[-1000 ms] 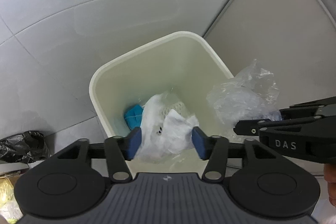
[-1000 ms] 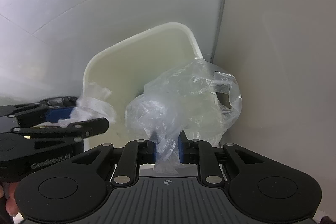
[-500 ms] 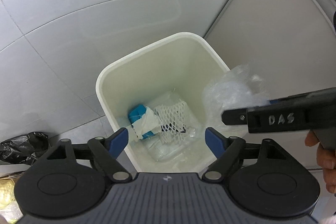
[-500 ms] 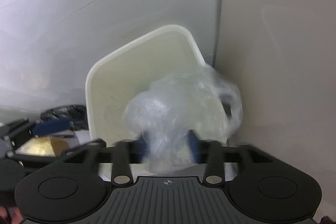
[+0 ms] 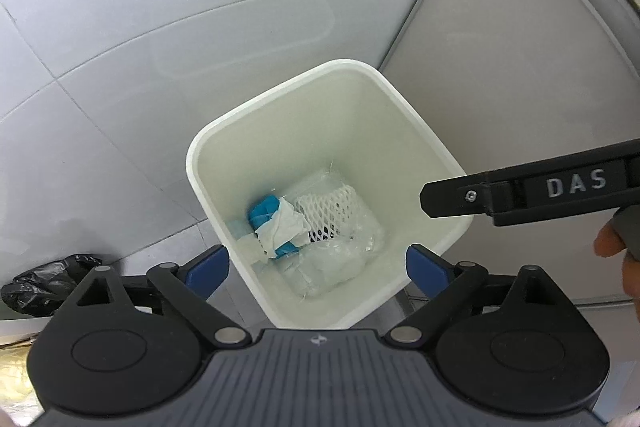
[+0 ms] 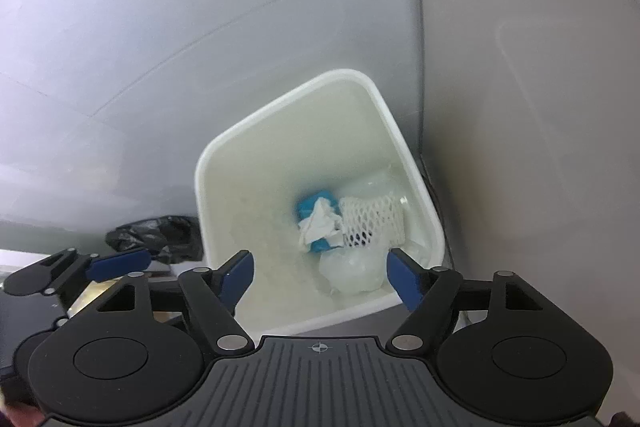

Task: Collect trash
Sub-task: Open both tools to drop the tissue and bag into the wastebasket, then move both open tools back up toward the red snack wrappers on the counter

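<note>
A white square bin (image 5: 200, 163) stands on the floor below both grippers; it also shows in the right wrist view (image 6: 200, 187). Inside lie a blue item (image 5: 262, 209), a crumpled white tissue (image 5: 286, 227), a white foam net (image 5: 330, 205) and a clear plastic bag (image 5: 340, 263). The same pieces show in the right wrist view: tissue (image 6: 320, 223), net (image 6: 370, 219), bag (image 6: 352, 269). My left gripper (image 5: 318, 265) is open and empty above the bin. My right gripper (image 6: 320, 275) is open and empty above it too; its side (image 5: 520, 187) shows in the left wrist view.
The bin stands against a grey panel (image 5: 520, 67) on a pale tiled floor (image 5: 160, 27). A crumpled black bag (image 5: 44, 287) lies on the floor to the left, also in the right wrist view (image 6: 156, 231). Something yellow (image 6: 96, 293) lies near it.
My left gripper opened and its white tissue fell into the bin. My right gripper then opened and the clear plastic bag dropped in. Both grippers rose higher.
</note>
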{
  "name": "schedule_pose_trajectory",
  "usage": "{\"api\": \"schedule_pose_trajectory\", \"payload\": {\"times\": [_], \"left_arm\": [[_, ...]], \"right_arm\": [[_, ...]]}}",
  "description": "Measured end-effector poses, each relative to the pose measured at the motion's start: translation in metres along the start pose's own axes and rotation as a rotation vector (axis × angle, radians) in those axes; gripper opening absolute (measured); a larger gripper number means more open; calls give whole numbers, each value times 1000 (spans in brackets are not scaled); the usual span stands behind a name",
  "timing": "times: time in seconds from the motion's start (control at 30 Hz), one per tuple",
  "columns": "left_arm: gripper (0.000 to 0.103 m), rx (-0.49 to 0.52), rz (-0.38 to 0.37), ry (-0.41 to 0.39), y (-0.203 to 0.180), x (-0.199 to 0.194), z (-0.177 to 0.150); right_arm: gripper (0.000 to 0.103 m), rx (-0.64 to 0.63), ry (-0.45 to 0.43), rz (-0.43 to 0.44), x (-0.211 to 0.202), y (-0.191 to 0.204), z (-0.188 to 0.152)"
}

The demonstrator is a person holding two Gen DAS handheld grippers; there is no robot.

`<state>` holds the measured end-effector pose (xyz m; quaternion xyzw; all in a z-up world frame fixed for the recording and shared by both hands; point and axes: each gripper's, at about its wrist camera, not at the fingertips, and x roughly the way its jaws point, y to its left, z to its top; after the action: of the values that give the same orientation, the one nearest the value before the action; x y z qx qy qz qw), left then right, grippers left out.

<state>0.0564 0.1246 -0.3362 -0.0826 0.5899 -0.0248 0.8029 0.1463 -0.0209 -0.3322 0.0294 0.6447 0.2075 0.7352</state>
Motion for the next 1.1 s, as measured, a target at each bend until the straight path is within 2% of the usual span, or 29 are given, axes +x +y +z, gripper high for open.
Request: {"api": "schedule_pose_trajectory", "payload": {"times": [0.47, 0.9, 1.1], "left_arm": [[98, 22, 19, -50, 0, -49, -8], [100, 1, 21, -96, -15, -88, -10], [101, -9, 28, -129, -26, -110, -8]], "right_arm": [[85, -102, -88, 30, -65, 30, -16], [90, -235, -180, -7, -124, 53, -42], [93, -256, -263, -18, -163, 52, -59]]}}
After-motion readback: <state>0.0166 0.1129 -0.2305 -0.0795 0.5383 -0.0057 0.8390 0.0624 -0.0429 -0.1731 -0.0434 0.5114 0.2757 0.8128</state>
